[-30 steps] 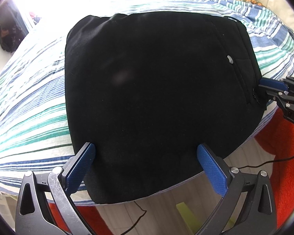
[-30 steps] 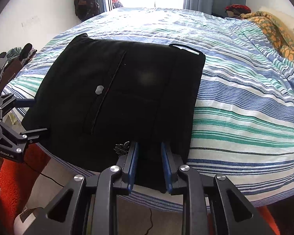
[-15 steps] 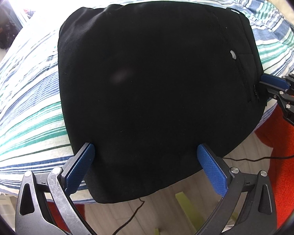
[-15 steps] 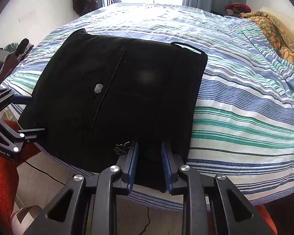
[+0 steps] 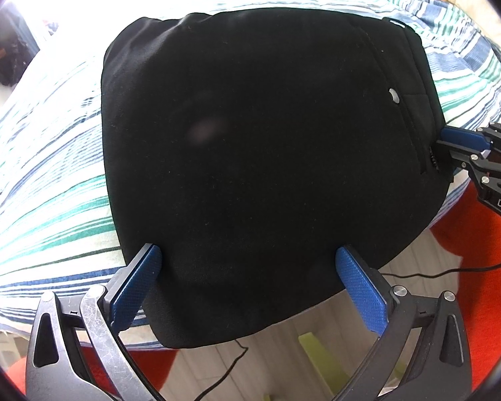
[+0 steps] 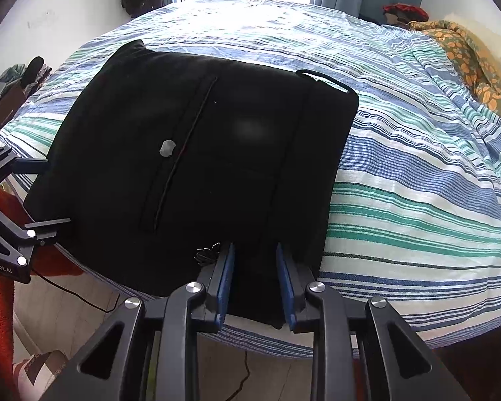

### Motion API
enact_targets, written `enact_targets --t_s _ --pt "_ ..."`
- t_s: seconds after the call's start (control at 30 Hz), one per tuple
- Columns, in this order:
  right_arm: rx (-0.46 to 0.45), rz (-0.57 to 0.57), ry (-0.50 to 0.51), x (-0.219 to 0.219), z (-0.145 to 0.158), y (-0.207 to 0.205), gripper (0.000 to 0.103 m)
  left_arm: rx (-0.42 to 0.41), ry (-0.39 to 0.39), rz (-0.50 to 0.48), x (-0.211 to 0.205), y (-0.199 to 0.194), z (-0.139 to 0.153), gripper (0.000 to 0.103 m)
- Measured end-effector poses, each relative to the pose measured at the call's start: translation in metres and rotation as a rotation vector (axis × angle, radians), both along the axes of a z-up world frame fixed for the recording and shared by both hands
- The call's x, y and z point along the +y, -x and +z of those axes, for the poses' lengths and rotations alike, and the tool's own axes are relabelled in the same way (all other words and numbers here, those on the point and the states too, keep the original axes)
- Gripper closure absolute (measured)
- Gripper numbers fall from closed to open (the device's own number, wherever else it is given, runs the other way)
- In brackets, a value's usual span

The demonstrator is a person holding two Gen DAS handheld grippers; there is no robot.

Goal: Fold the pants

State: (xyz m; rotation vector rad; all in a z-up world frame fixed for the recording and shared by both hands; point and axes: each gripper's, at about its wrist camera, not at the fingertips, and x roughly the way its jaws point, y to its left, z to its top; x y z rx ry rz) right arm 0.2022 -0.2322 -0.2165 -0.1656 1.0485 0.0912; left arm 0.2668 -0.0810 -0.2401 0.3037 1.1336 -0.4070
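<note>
Right fingers (image 6: 228, 280) clamp the folded pants (image 6: 197, 173) on the bed (image 6: 417, 200); left fingers (image 5: 133, 284) spread apart.

A bed (image 6: 400, 173) covered with a sheet striped in blue, green and white carries everything. Folded black pants (image 6: 190, 167) lie flat on it near its front edge, one corner hanging just over that edge. An orange-patterned blanket (image 6: 467, 53) lies bunched at the bed's far right side, well apart from the pants.
</note>
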Motion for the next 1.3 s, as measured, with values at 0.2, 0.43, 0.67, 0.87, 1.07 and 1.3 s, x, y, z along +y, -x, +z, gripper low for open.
enact_targets --t_s 0.2,0.43,0.67,0.87,1.07,1.3 --pt "0.031 0.022 -0.007 0.000 0.002 -0.009 0.076 0.002 -0.005 0.012 -0.003 0.001 0.002 0.000" --pt "-0.069 -0.006 -0.011 0.001 -0.001 0.006 0.075 -0.033 0.015 0.037 -0.001 0.008 0.001 0.000" --pt "-0.080 -0.010 -0.035 -0.003 0.000 0.006 0.074 -0.057 0.033 0.041 0.003 0.015 0.002 0.000" --pt "-0.100 -0.017 -0.071 -0.008 0.001 0.015 0.074 -0.058 0.048 0.059 0.006 0.018 0.006 0.000" --pt "-0.121 -0.031 -0.079 -0.009 0.002 0.015 0.073 -0.070 0.049 0.077 0.008 0.019 0.008 0.000" --pt "-0.143 -0.046 -0.063 -0.007 0.008 0.016 0.072 -0.060 0.063 0.074 0.013 0.016 0.009 0.000"
